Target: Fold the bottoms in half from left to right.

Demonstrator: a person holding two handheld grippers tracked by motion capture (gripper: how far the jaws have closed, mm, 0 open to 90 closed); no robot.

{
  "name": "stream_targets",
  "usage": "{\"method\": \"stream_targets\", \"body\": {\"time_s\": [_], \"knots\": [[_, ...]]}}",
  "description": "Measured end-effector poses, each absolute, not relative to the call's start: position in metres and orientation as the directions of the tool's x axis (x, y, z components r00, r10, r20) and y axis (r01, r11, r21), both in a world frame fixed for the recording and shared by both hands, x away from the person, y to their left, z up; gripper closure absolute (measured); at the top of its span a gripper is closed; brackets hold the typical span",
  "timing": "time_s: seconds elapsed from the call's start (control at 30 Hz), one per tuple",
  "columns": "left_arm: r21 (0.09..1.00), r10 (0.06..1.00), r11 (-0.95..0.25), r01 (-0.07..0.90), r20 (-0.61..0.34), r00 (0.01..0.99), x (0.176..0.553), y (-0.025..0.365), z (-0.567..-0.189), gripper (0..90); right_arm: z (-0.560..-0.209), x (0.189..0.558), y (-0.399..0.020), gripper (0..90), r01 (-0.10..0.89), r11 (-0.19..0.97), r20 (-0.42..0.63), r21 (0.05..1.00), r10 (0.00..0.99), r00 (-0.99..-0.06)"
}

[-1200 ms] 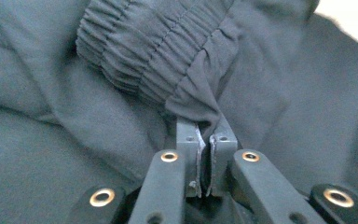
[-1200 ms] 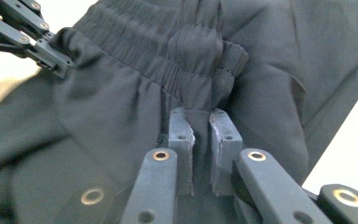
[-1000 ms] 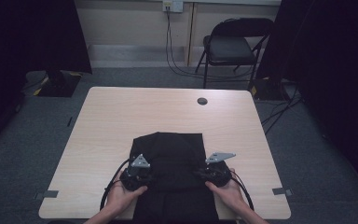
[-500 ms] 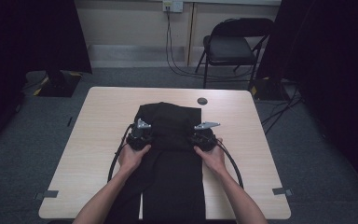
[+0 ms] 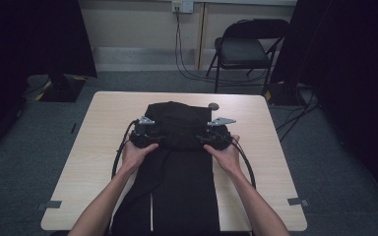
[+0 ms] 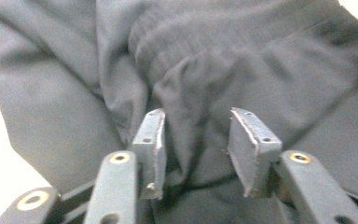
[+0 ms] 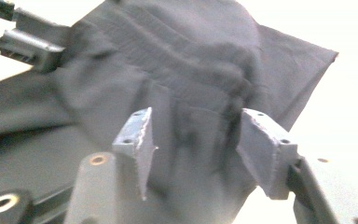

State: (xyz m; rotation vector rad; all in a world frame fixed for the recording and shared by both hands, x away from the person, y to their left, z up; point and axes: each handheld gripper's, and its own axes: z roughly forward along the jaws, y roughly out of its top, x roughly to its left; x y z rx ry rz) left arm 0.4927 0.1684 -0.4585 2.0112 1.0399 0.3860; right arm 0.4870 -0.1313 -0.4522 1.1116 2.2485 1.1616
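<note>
Black trousers [image 5: 177, 147] mid-table, top folded over. Both grippers, left [image 6: 196, 140] and right [image 7: 193, 149], just opened, cloth loose between jaws. Lift straight off, avoid snagging the fold.

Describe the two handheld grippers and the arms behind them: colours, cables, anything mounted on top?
The left gripper and right gripper have black bodies, each with a grey three-cornered plate on top and a black cable looping back along the forearm. In the gripper views, the fingers are flat grey pads, worn at the edges, on dark arms with brass-coloured rivets. The forearms are bare, no sleeves or gloves visible.
</note>
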Motion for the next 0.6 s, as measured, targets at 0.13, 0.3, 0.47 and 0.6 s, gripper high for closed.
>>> {"method": "stream_targets", "body": {"time_s": [0.13, 0.3, 0.47, 0.6], "knots": [[0.802, 0.769, -0.332, 0.497, -0.075, 0.635, 0.465, 0.183, -0.436, 50.6, -0.438, 0.451, -0.12, 40.6, 0.419, 0.346, 0.052, 0.84, 0.716, -0.696], [0.808, 0.747, -0.376, 0.453, -0.024, 0.665, 0.431, 0.206, -0.434, 55.6, -0.448, 0.406, -0.074, 40.7, 0.385, 0.446, 0.064, 0.808, 0.583, -0.81], [0.829, 0.777, -0.294, 0.476, -0.083, 0.624, 0.423, 0.237, -0.443, 64.0, -0.461, 0.367, -0.023, 41.9, 0.329, 0.521, 0.095, 0.787, 0.425, -0.9], [0.814, 0.798, -0.245, 0.527, -0.14, 0.587, 0.427, 0.245, -0.453, 60.5, -0.471, 0.356, 0.008, 35.6, 0.286, 0.556, 0.082, 0.78, 0.363, -0.928]]}}
